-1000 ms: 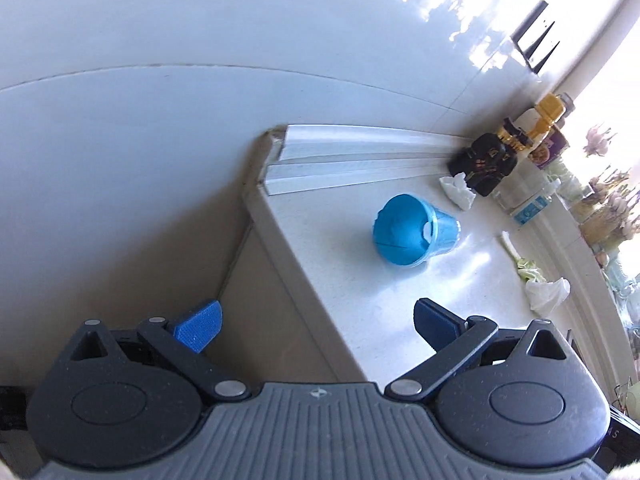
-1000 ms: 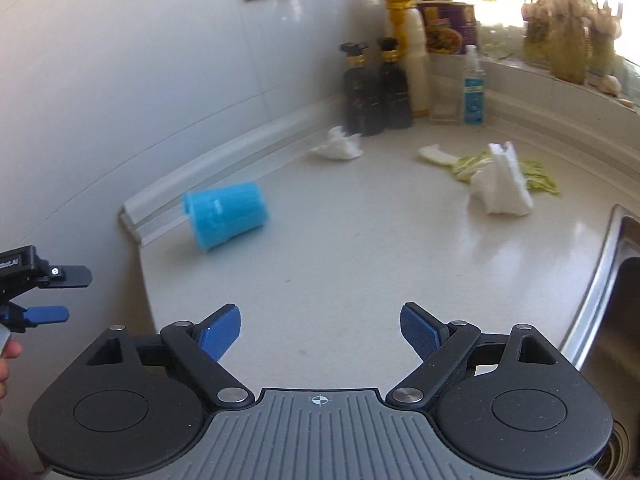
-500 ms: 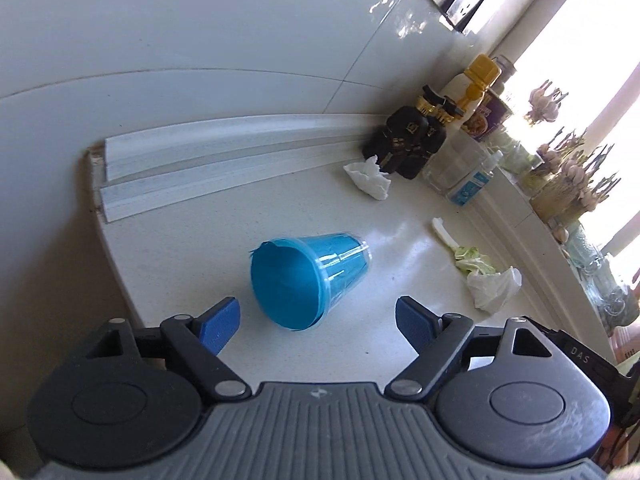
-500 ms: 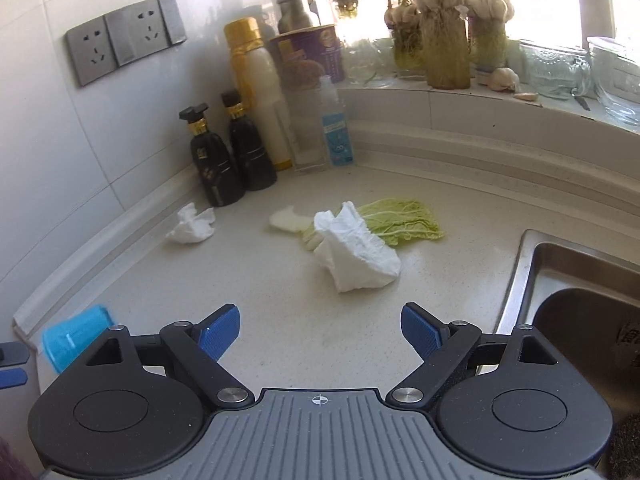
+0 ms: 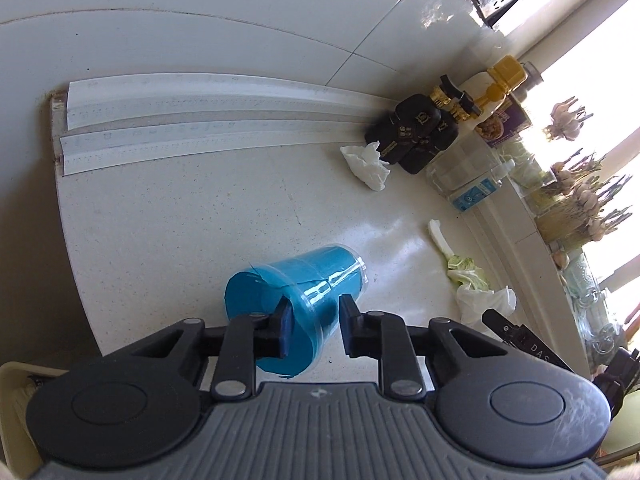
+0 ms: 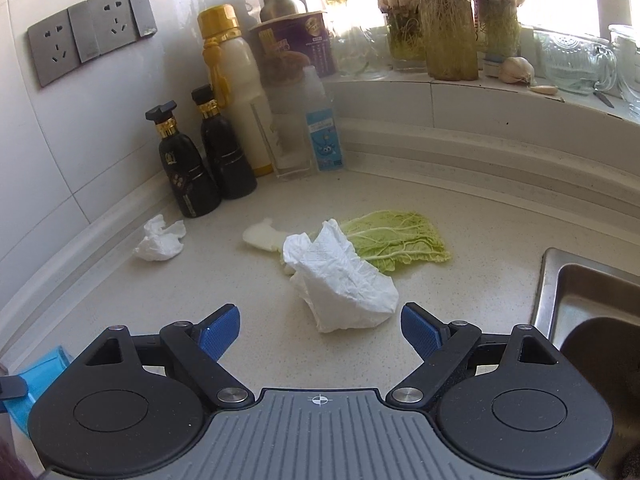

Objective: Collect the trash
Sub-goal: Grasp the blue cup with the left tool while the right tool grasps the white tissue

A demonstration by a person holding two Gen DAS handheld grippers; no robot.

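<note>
- On the counter (image 5: 168, 216), near its front edge, the blue cup (image 5: 296, 304) lies on its side, mouth toward the camera.
- The left gripper (image 5: 314, 330) has just been closing, and its fingers (image 5: 286, 326) now sit one inside the mouth, one outside, with the rim wall between them. They look clamped on that wall, or a hair short of it.
- Thin plastic, this, and the blue liner looks torn at the rim. Squeeze too hard and the wall could buckle and slide out of the pinch.
- A grip this shallow, on the lip only, could let the cup swing or drop when it is lifted.
- Over on the other side, the right gripper (image 6: 320, 330) has its fingers wide apart, nothing in them, lined up just short of the big tissue (image 6: 340, 280).
- That tissue lies partly on a cabbage leaf (image 6: 400, 240). Close too deep and the leaf may come along or get dragged across the counter.
- The sink (image 6: 592, 312) is close on the right; a loose tissue flicked that way could go in.
- A second, smaller tissue (image 6: 160, 238) waits by the two dark bottles (image 6: 208, 156). A careless reach there could knock one over.
- Trash not yet collected: both tissues and the leaf.
</note>
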